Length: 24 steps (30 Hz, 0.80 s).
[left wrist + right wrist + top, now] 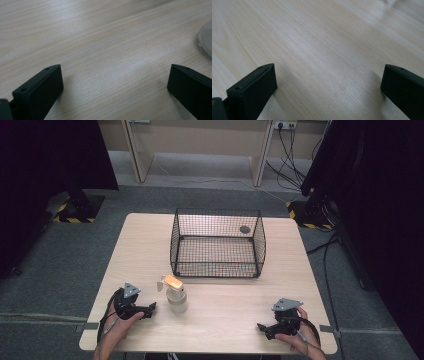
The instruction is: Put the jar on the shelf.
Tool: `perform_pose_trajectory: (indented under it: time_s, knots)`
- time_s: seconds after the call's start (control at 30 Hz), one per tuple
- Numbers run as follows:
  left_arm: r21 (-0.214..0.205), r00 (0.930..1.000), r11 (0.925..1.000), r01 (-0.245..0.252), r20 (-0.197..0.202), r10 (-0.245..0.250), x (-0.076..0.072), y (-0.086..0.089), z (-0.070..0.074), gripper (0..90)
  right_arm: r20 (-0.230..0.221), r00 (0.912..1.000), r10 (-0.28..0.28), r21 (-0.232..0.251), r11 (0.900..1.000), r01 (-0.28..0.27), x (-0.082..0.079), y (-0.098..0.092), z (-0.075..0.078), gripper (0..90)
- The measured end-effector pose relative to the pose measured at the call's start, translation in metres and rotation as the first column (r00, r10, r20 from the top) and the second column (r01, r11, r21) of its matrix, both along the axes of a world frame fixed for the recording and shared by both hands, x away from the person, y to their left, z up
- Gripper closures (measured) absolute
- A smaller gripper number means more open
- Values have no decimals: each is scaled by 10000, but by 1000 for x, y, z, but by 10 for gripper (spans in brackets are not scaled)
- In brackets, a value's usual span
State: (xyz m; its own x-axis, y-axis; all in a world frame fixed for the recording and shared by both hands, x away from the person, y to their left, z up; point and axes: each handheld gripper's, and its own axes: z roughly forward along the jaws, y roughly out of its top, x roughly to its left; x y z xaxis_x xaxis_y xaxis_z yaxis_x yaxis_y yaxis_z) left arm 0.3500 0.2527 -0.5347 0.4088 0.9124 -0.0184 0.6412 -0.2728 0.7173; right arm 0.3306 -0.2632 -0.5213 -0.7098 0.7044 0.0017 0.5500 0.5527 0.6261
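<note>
Standing upright just right of the wide-spread, empty left gripper (148, 309): spray bottle (176, 296), nozzle perhaps pointing left, glassy edge in left gripper view; right gripper (263, 329) spread too.

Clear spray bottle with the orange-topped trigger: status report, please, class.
Left tool open, beside clear spray bottle, not touching. Right tool open, empty. Bottle upright before black wire basket. Nothing between.

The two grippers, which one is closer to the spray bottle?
The left gripper. Its open fingers point at the spray bottle just beside it, while the right gripper rests far off near the table's other front corner.
</note>
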Motion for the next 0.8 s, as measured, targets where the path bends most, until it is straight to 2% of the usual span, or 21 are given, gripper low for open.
perform_pose_trajectory:
  time_s: [0.8]
  knots:
    - [-59,10000,10000,-18,3,18,0,1,0,9,23,10000,5,10,10000,-5,0,0,0,3]
